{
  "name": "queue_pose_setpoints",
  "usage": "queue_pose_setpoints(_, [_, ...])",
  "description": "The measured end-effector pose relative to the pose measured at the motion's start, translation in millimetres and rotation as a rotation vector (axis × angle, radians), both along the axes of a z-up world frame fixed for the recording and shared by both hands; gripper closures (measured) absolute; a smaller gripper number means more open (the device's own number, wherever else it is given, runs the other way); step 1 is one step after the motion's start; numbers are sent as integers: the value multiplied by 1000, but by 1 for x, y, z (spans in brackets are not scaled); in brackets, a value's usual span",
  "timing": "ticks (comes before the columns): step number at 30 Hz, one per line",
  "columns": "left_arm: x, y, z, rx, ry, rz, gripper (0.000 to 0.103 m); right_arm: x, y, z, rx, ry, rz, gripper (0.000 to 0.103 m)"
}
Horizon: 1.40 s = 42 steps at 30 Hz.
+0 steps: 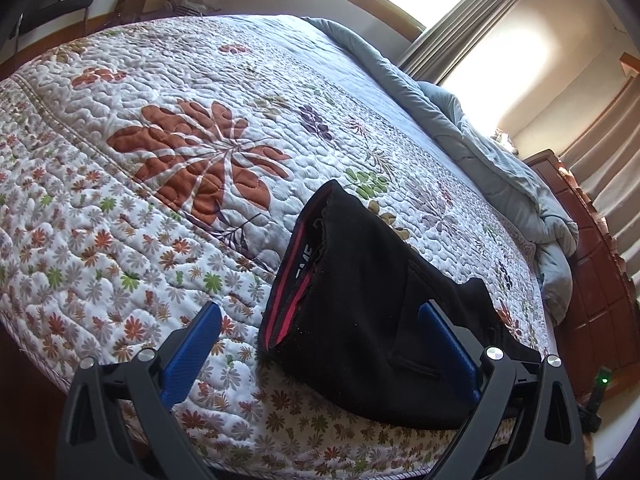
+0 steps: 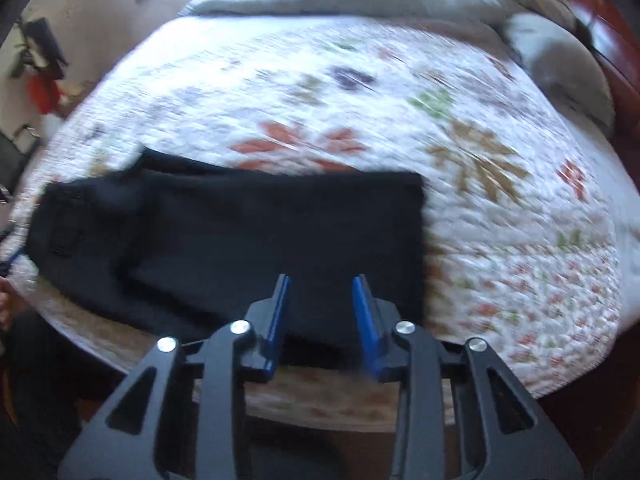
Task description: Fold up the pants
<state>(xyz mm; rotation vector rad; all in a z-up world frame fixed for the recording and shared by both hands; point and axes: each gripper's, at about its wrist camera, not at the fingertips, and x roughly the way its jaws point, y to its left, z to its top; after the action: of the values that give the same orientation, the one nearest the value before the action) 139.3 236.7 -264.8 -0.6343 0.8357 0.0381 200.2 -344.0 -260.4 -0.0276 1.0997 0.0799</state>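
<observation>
Pants point(image 2: 224, 240), black and already doubled over, lie between and ahead of both tools, so start there. The right hand-held gripper point(image 2: 322, 308) hangs over the near edge of the bed point(image 2: 520, 208), its blue fingers point(image 2: 276, 320) a narrow gap apart with nothing pinched between them; the dark cloth shows behind the gap only. That view is smeared with motion blur, so fine detail is lost. The left hand-held gripper point(image 1: 320, 332) stands wide, one blue finger point(image 1: 192, 356) over bare quilt and the other partly hidden behind the waist end of the pants point(image 1: 360, 320); whether that finger touches the cloth cannot be told, but the jaws do not press on it.

Outward from the tools, the pants rest along the near edge of the bed, on the flowered quilt point(image 1: 180, 152). From the right wrist they read as a flat, roughly rectangular block with one clean straight end toward the middle of that edge. From the left wrist the waistband, with its red lining point(image 1: 292, 280), stands up open and loose, not lying flat. A crumpled grey-blue blanket point(image 1: 500, 152) is heaped along the far side.

My reading: the legs look laid together and at least one lengthwise fold seems made. Flattening the waist end and a last fold probably remain.
</observation>
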Motion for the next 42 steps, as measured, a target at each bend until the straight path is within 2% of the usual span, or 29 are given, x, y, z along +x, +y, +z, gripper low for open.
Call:
queue_pose_setpoints(2, [0, -1, 0, 6, 5, 0, 4, -5, -13, -14, 6, 33, -16, 75])
queue_pose_setpoints(7, [5, -3, -3, 10, 22, -1, 4, -4, -24, -41, 19, 78, -7, 76])
queue_pose_setpoints(9, [9, -7, -3, 22, 32, -11, 4, -2, -25, -36, 29, 92, 9, 74])
queue_pose_setpoints(12, [11, -9, -4, 35, 39, -19, 4, 13, -38, -6, 159, 35, -9, 75])
queue_pose_setpoints(15, [11, -9, -5, 36, 45, -16, 4, 42, -51, 7, 223, -4, -40, 73])
queue_pose_setpoints(17, [12, -10, -6, 44, 54, -19, 4, 62, -55, 1, 250, 12, -48, 73])
queue_pose_setpoints(19, [13, -11, -7, 56, 64, -22, 4, 81, -59, -20, 248, 66, -61, 79])
queue_pose_setpoints(20, [13, -11, -8, 59, 69, -22, 4, 88, -61, -32, 234, 102, -71, 86])
queue_pose_setpoints(22, [13, -9, -10, 61, 79, -18, 4, 92, -58, -35, 227, 116, -61, 86])
queue_pose_setpoints(27, [15, -4, -18, 68, 122, -25, 4, 64, -44, -1, 267, 58, -27, 76])
queue_pose_setpoints(30, [11, 2, -18, 67, 142, 2, 4, 41, -15, 0, 249, 97, 46, 76])
queue_pose_setpoints(31, [7, 5, -17, 45, 137, 17, 4, 35, -7, -6, 221, 121, 67, 76])
queue_pose_setpoints(34, [-12, 17, -21, -156, 136, 81, 4, 19, 6, -30, 119, 174, 95, 76])
queue_pose_setpoints(36, [-23, 24, -30, -284, 155, 130, 4, 15, 13, -34, 77, 183, 109, 75])
queue_pose_setpoints(39, [-30, 29, -39, -408, 150, 164, 4, 23, 24, -13, 90, 172, 121, 71])
queue_pose_setpoints(40, [-30, 29, -40, -425, 146, 172, 4, 27, 31, -1, 102, 154, 143, 70])
queue_pose_setpoints(42, [-28, 29, -41, -440, 137, 189, 4, 35, 48, 21, 122, 131, 189, 61])
